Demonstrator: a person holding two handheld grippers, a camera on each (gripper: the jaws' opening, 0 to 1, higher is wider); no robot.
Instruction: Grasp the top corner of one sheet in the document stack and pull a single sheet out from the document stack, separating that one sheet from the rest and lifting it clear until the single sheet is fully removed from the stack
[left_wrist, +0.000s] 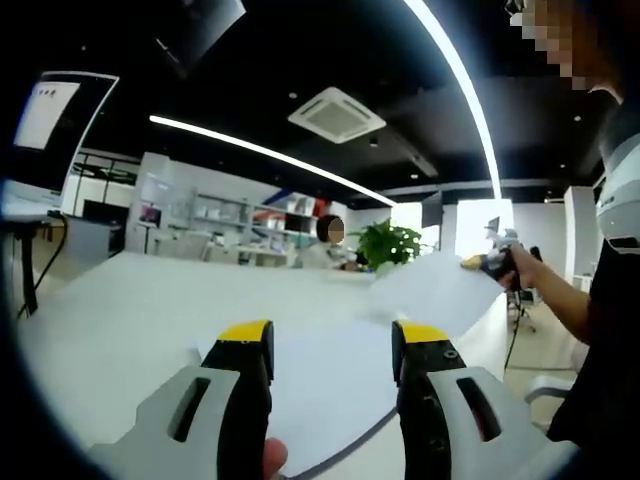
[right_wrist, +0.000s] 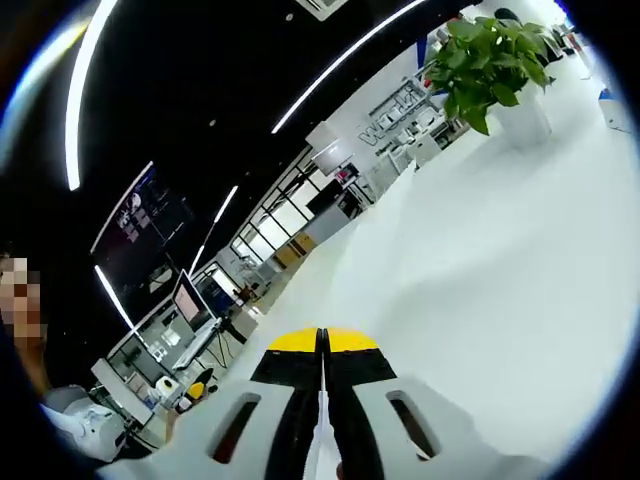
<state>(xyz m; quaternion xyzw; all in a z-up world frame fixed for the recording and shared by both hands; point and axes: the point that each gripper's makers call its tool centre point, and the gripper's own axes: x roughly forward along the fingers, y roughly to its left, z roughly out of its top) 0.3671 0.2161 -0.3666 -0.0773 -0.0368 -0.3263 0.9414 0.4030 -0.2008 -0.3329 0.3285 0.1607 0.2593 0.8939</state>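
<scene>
My left gripper (left_wrist: 335, 335) is open, its yellow-tipped jaws standing wide apart over the white document stack (left_wrist: 325, 395), which lies flat on the table. To the right, a single white sheet (left_wrist: 432, 290) hangs lifted above the stack. It is held by its far corner in the right gripper (left_wrist: 482, 262), which a hand grips. In the right gripper view my right gripper (right_wrist: 322, 341) has its jaws pressed together, and a thin white sheet edge (right_wrist: 320, 440) runs between them.
The stack lies on a broad white table (left_wrist: 130, 320). A potted green plant (left_wrist: 388, 243) (right_wrist: 487, 62) stands at the table's far side, where a person sits behind it. Desks, monitors (right_wrist: 190, 297) and shelving fill the room beyond.
</scene>
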